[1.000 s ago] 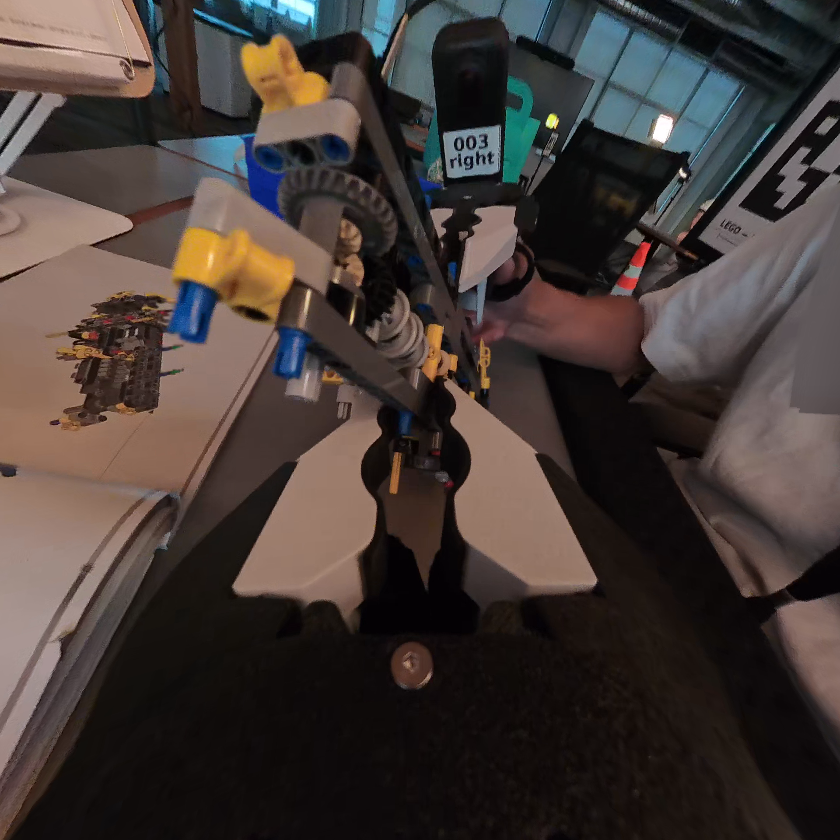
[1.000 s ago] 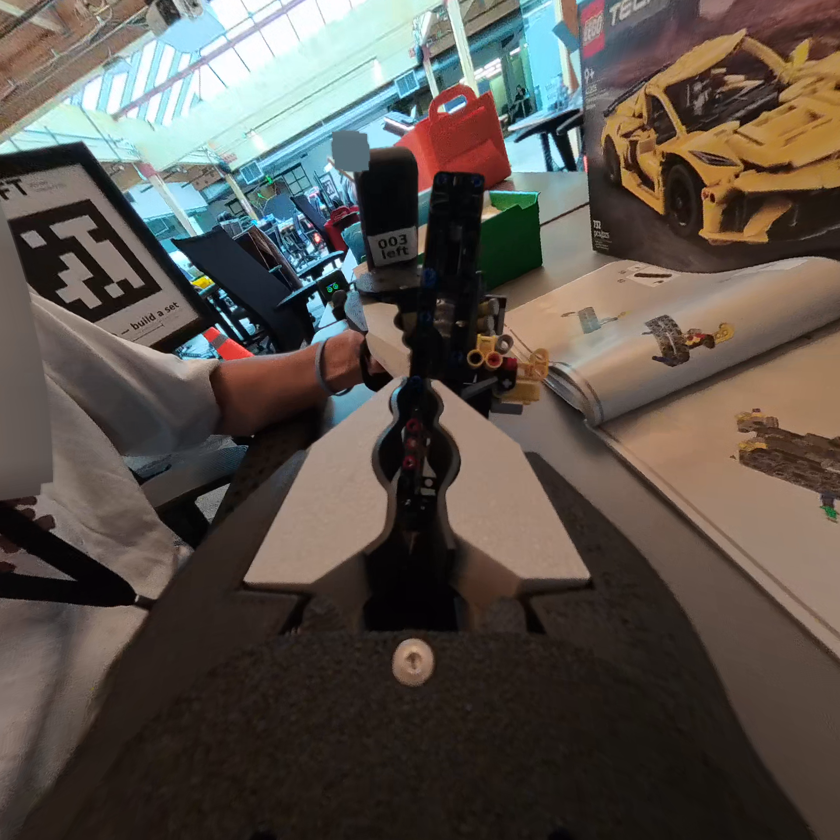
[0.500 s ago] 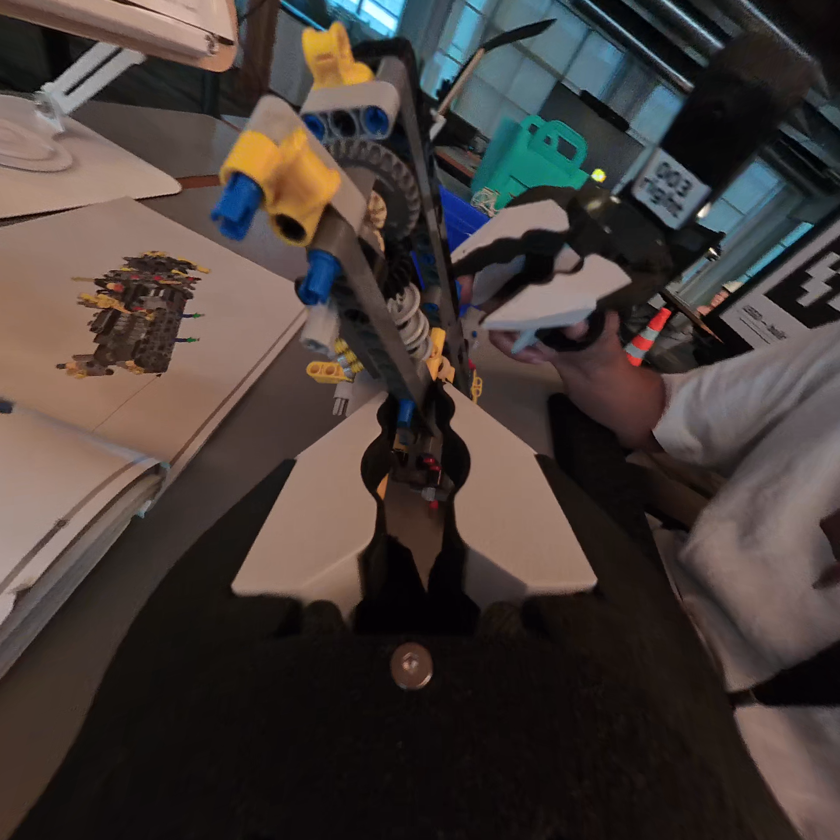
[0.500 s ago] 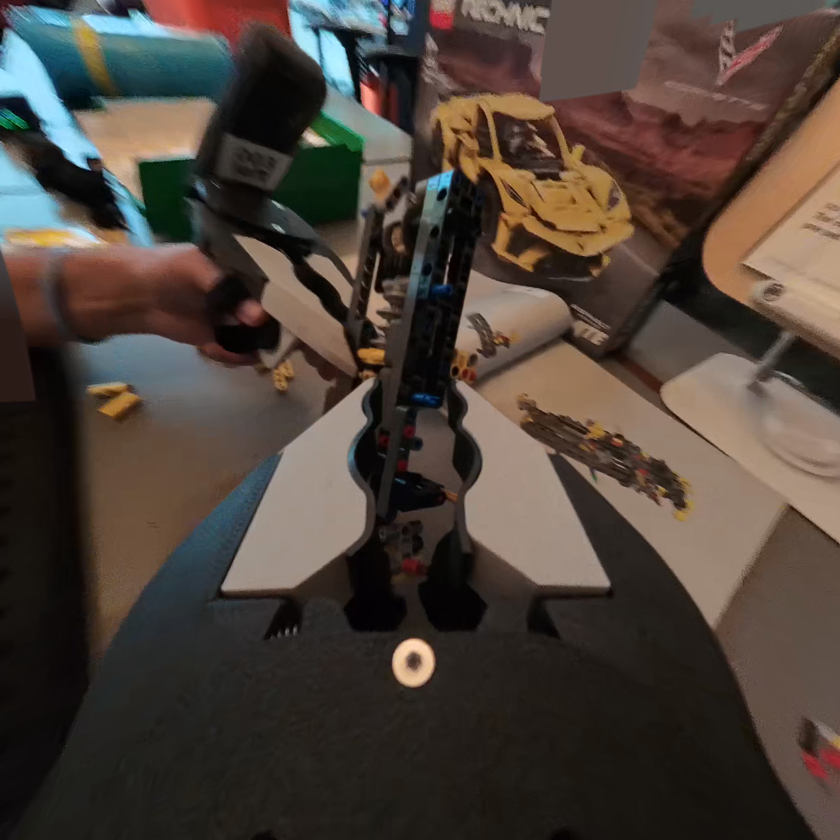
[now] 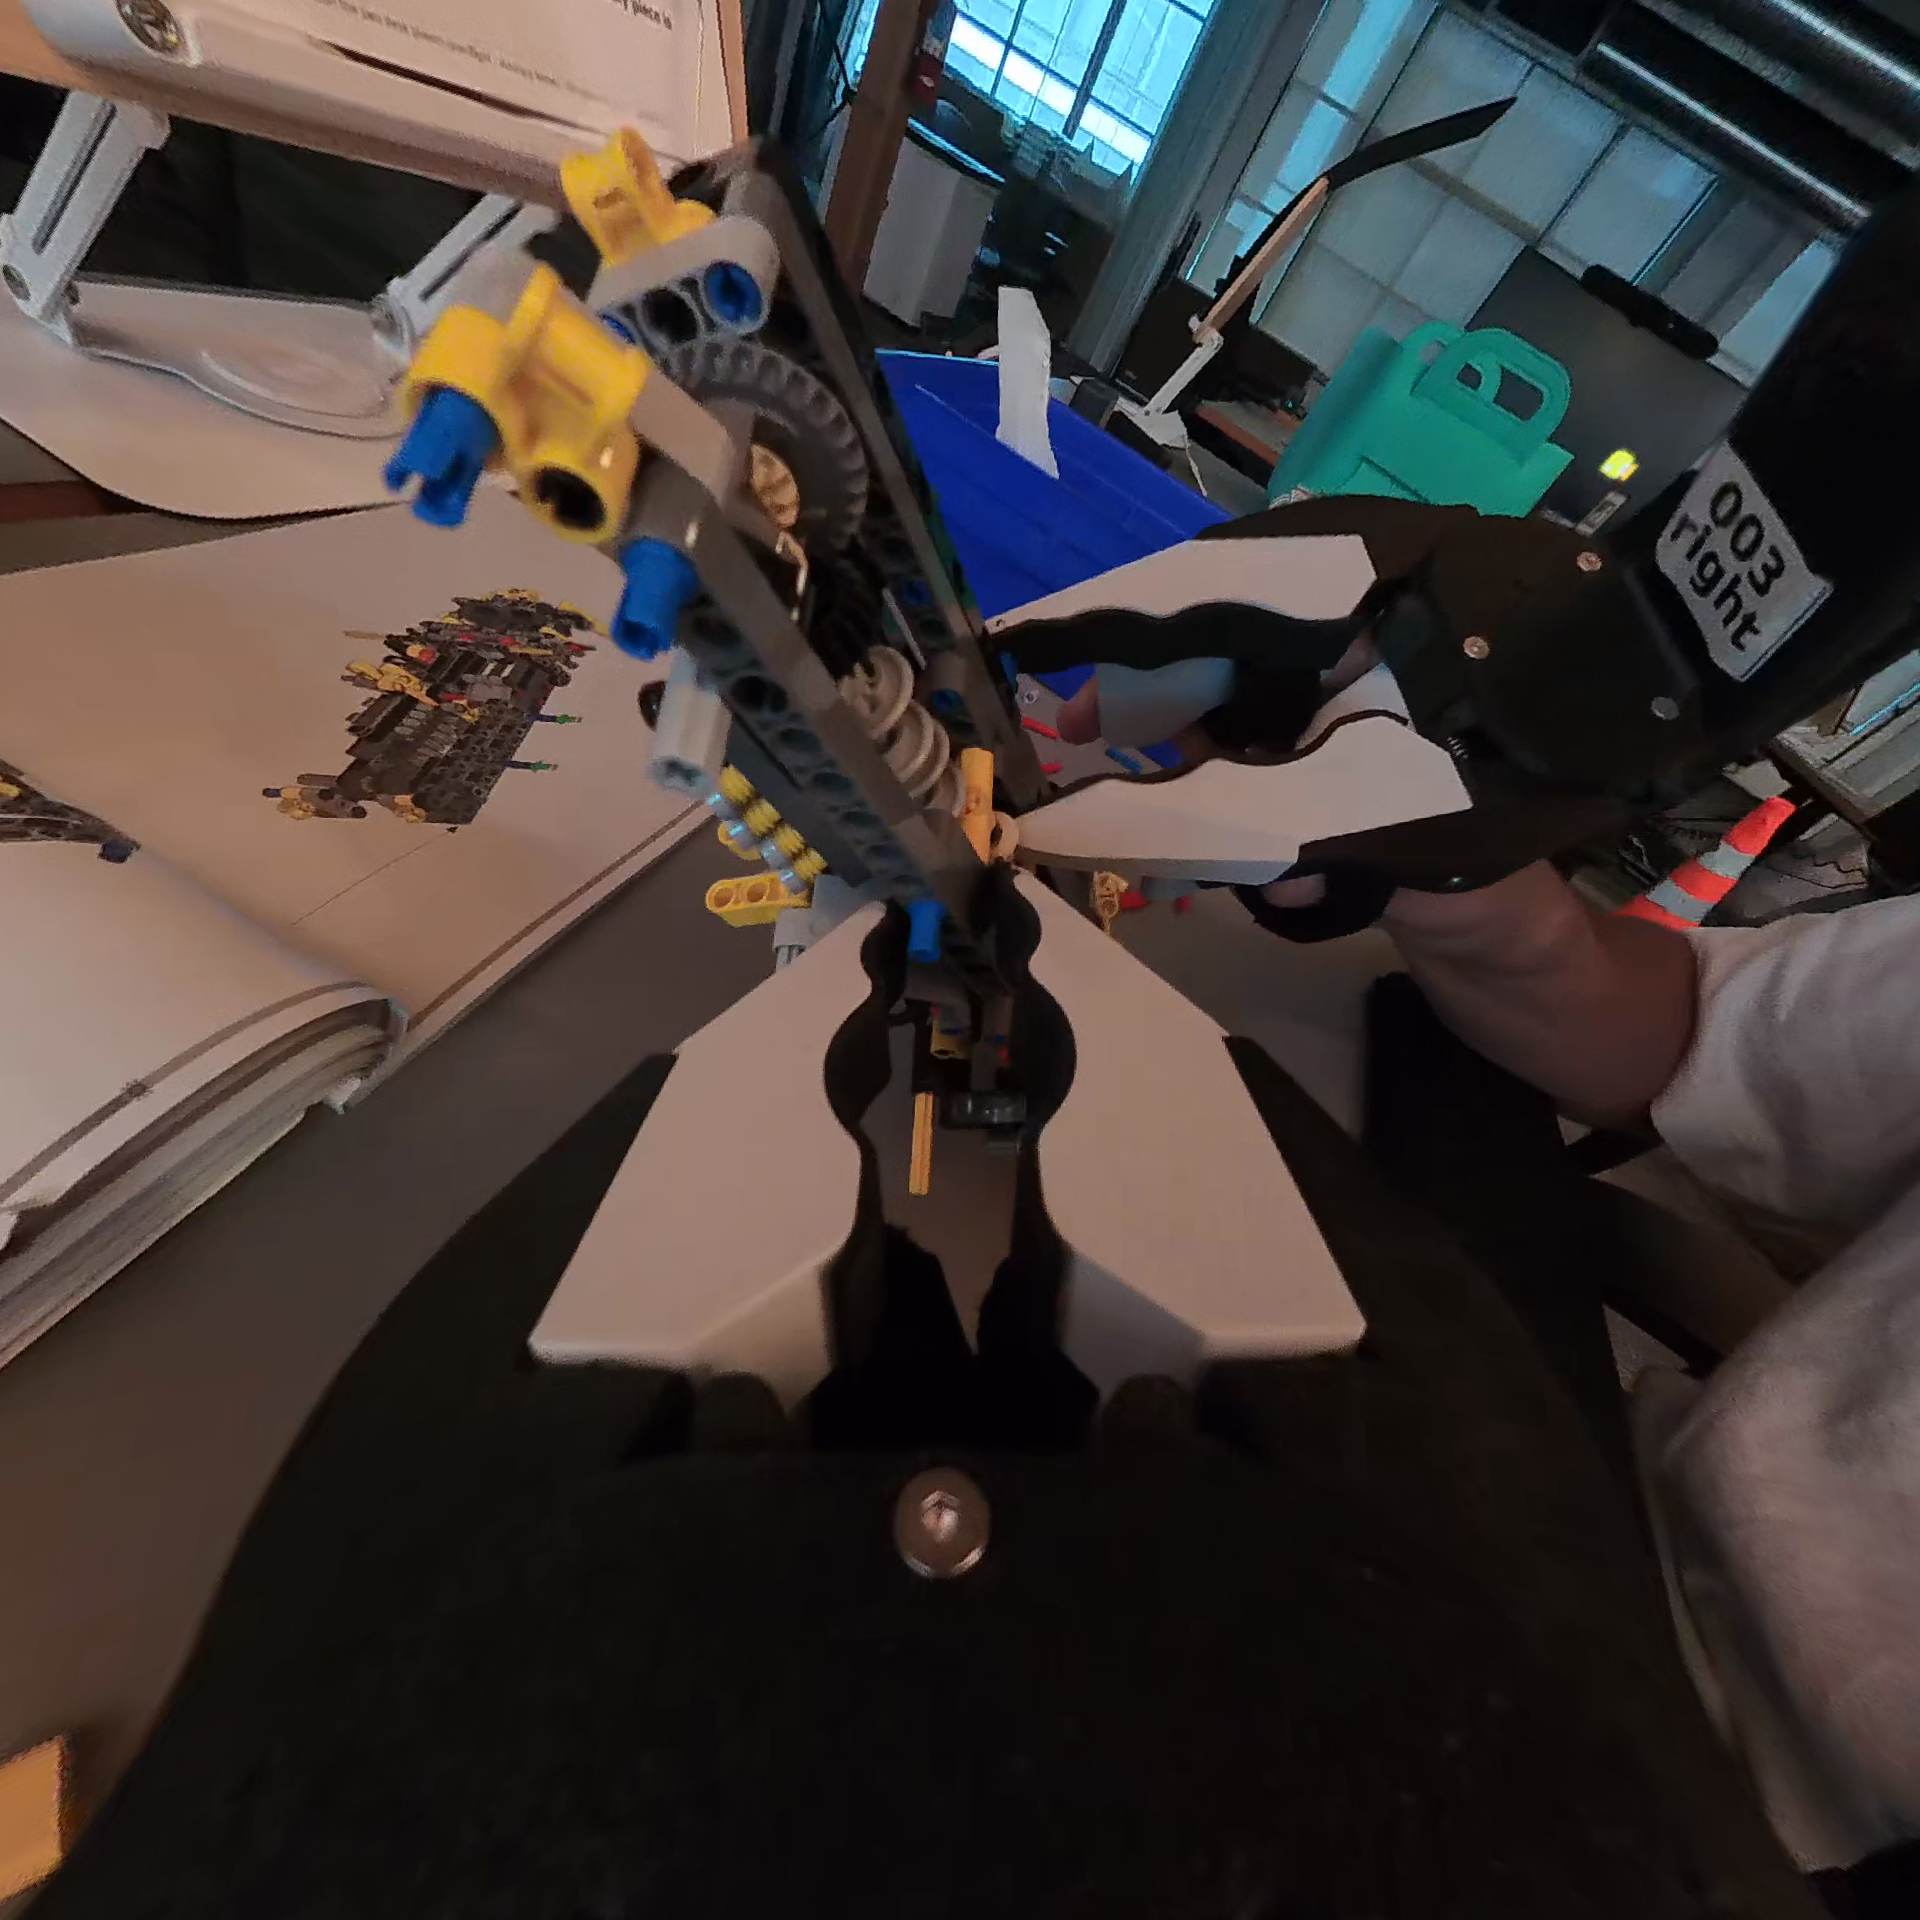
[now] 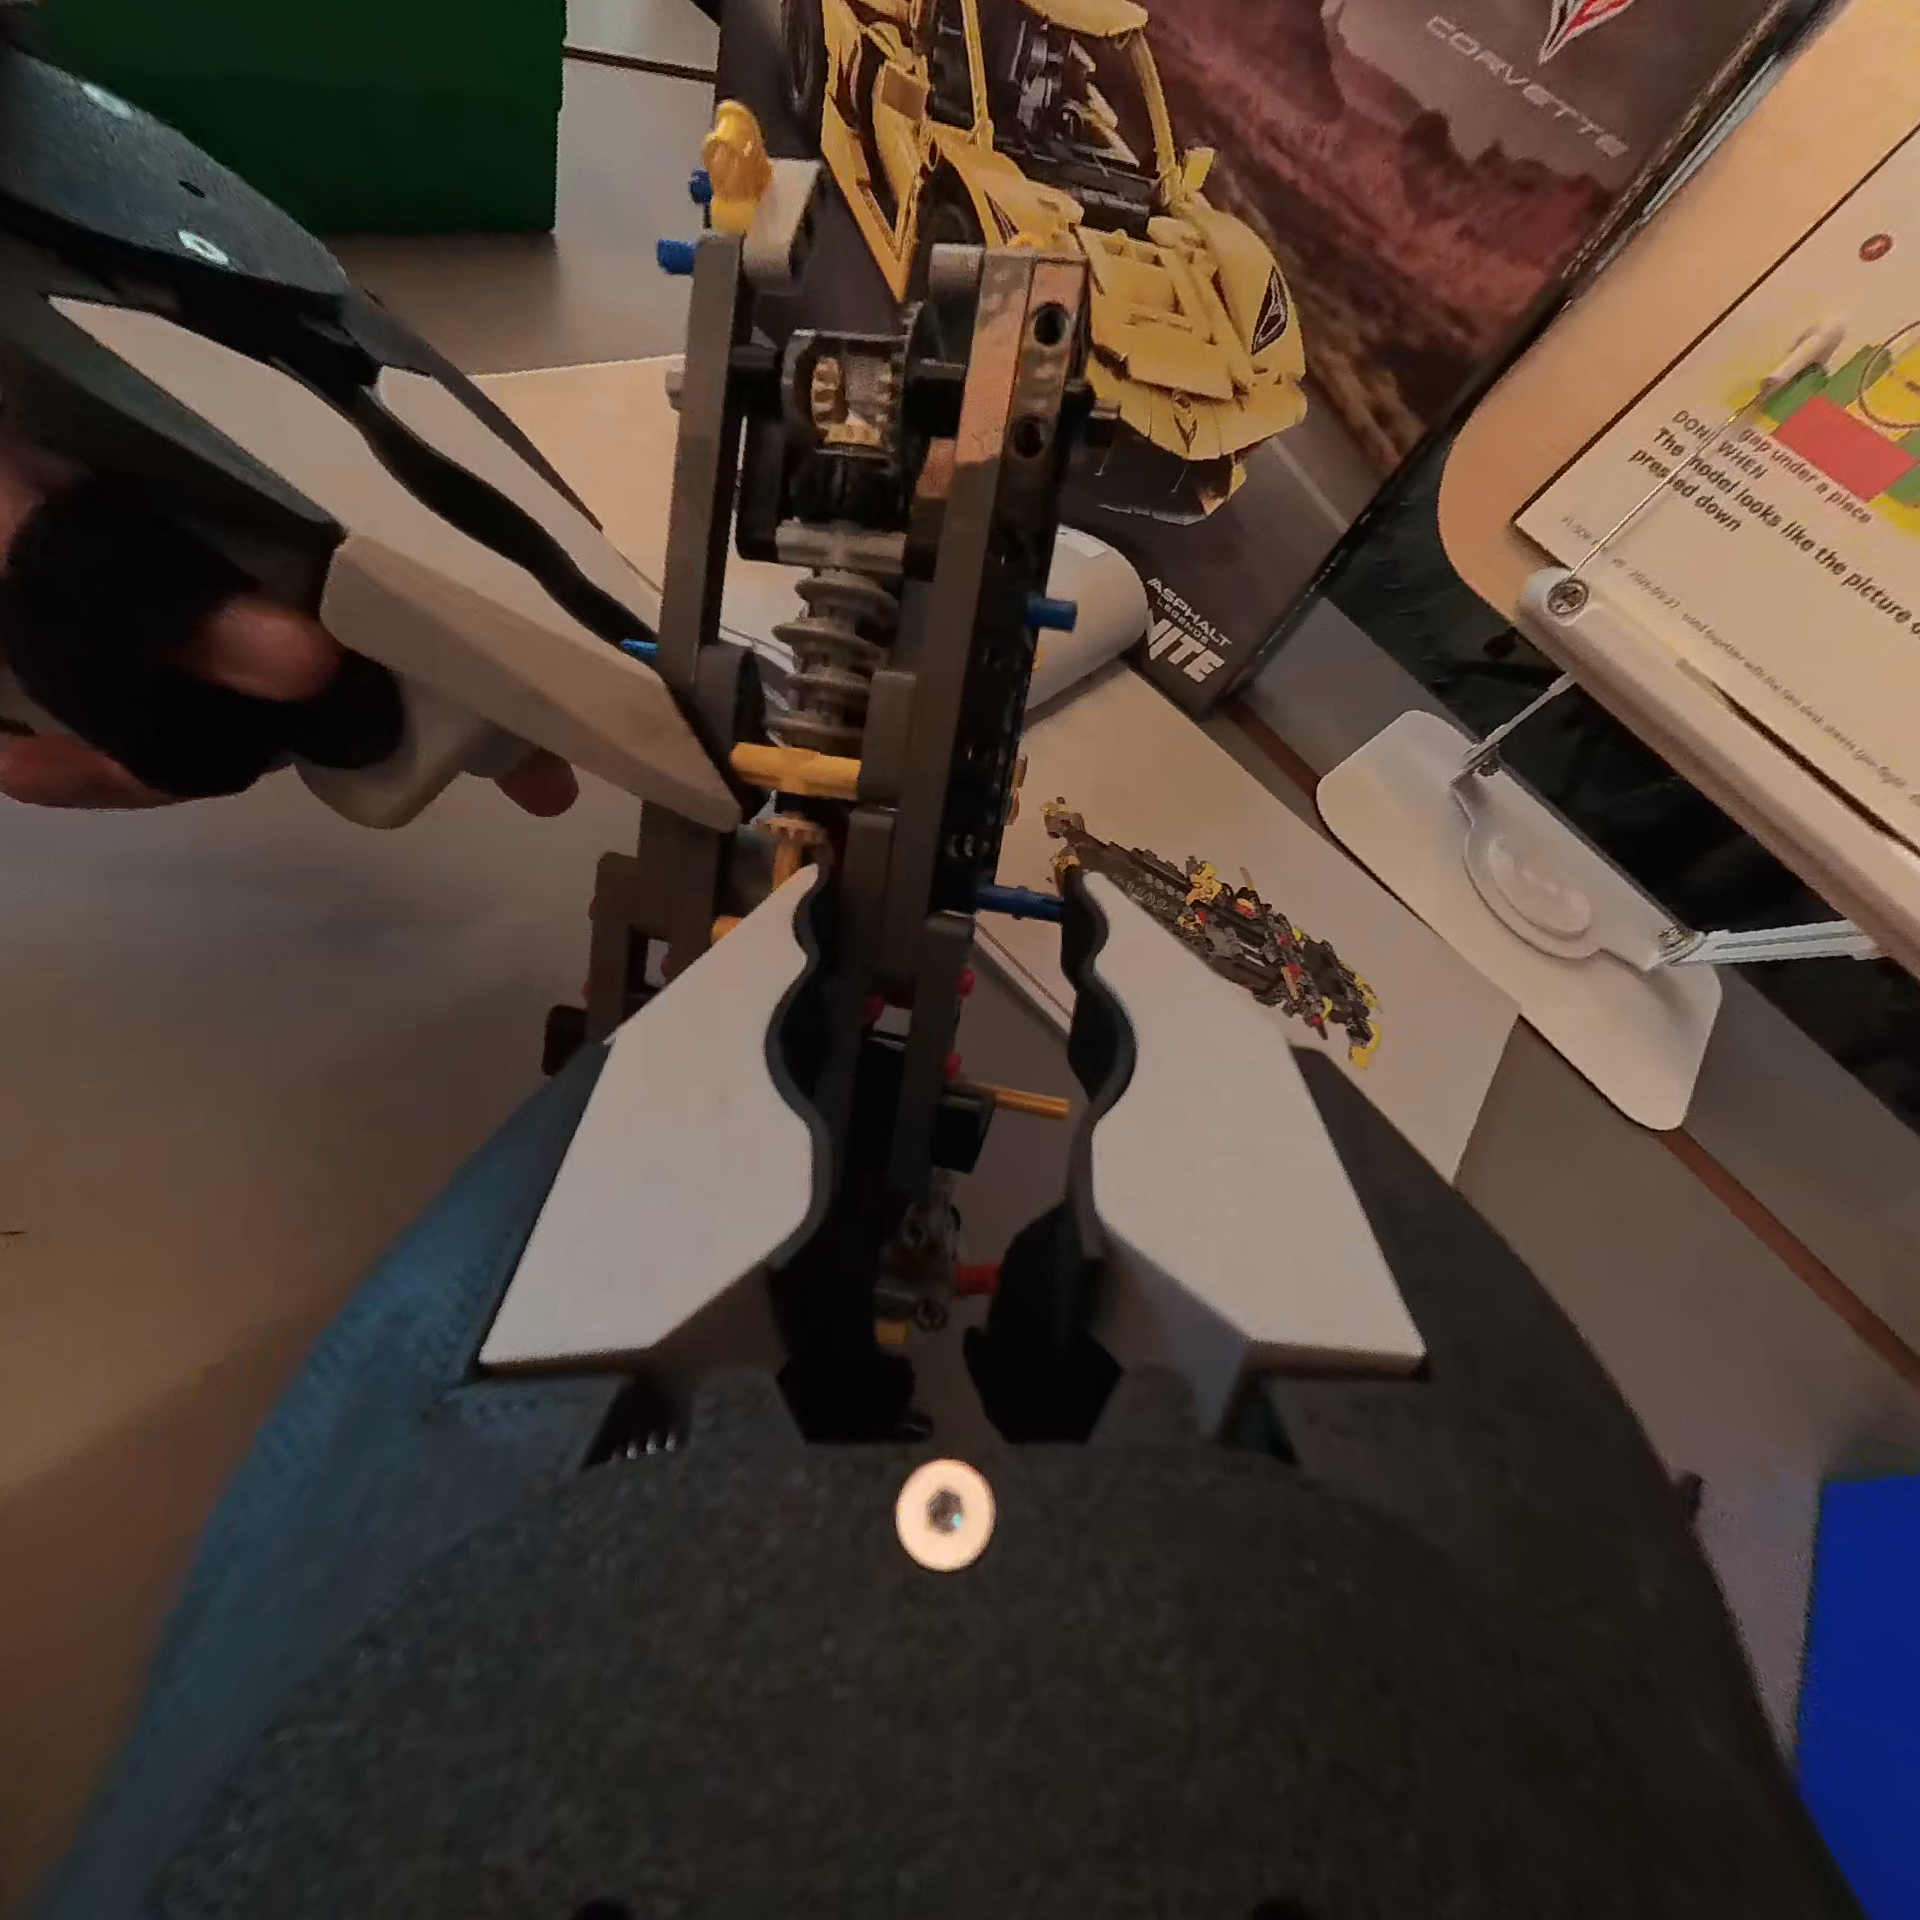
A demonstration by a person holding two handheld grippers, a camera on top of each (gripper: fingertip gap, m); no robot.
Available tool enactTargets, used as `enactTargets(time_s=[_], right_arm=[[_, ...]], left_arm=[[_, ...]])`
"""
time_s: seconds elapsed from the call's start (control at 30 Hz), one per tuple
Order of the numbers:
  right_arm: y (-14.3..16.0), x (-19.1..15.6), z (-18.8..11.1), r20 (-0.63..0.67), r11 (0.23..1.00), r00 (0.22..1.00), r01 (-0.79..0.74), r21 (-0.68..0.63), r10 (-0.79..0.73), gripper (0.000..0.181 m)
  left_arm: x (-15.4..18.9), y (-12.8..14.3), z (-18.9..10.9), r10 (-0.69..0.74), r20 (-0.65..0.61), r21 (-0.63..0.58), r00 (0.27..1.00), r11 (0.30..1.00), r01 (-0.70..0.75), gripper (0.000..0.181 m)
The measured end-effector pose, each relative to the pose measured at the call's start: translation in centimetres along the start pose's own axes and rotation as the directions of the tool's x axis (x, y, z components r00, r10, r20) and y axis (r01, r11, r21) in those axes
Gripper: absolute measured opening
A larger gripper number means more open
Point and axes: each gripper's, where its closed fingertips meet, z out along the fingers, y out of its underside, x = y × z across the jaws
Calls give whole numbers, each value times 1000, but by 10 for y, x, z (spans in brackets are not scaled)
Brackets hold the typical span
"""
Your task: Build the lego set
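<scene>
A tall dark-grey Lego assembly (image 5: 790,707) with gears, a grey spring, blue pins and yellow connectors is held off the table. My left gripper (image 5: 951,914) is shut on its lower end. In the right wrist view the assembly (image 6: 956,520) stands upright between my right gripper's (image 6: 940,883) spread fingers. The left finger touches it and the right finger (image 6: 1164,1091) is apart from it. The left gripper (image 6: 717,800) comes in from the left there, clamped on the assembly's left beam. The right gripper (image 5: 1008,727) shows open in the left wrist view.
An open instruction booklet (image 5: 208,727) lies on the grey table, also seen in the right wrist view (image 6: 1226,935). The set's box (image 6: 1299,260) and a paper sheet on a white stand (image 6: 1714,468) are behind. A blue bin (image 5: 1039,488) and teal bag (image 5: 1455,416) sit farther off.
My right gripper has opened: it was shut on the assembly and now its right finger stands off it. Both grippers have swung around with the assembly. The left keeps its grip.
</scene>
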Motion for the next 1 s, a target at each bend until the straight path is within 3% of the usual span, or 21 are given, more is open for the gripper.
enactTargets(time_s=[1.0], right_arm=[[2, 0, -5, -35, 984, 983, 177, -36, -178, 40]], left_arm=[[7, 5, 6, 85, -8, 17, 996, 996, -85, 15]])
